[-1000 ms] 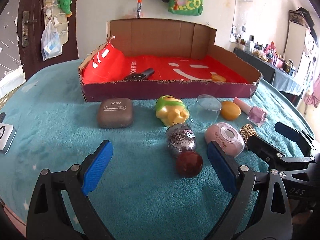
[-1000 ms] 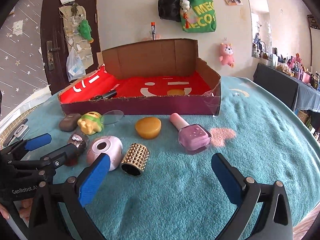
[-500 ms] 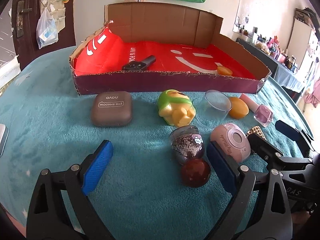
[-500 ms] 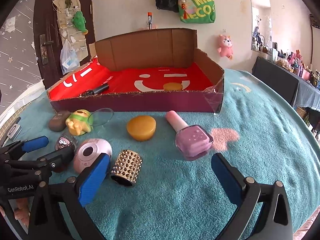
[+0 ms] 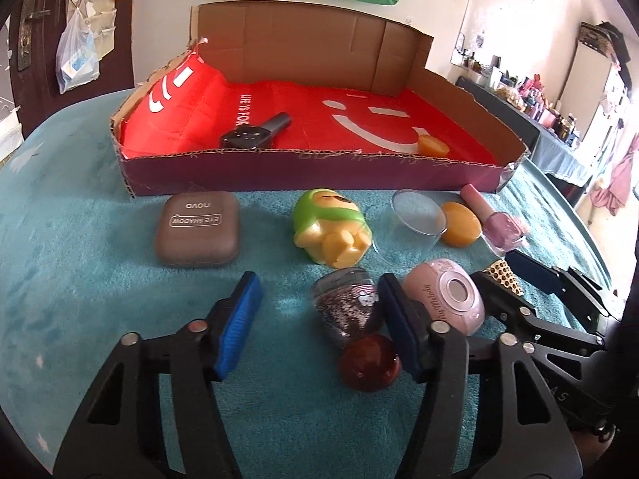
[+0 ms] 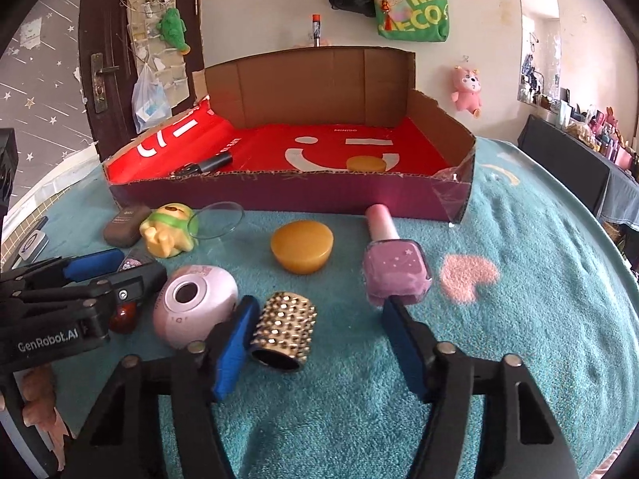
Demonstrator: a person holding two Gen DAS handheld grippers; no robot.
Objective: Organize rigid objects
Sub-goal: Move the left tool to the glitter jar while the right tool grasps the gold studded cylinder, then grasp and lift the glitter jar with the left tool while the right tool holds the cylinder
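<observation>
- While its jaws have just been narrowing, the left gripper hovers half-open around the glitter bottle with its glossy round red cap, pads not pressing; smooth rigid trinkets wait on the fuzzy teal cloth before the cardboard box.
- Likewise closing, the right gripper brackets the studded gold cylinder, apparently ungripped.

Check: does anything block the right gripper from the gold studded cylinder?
Nothing visible does. The gold studded cylinder lies between the closing right gripper jaws, unpressed; the pink round case sits just outside the left finger.
</observation>
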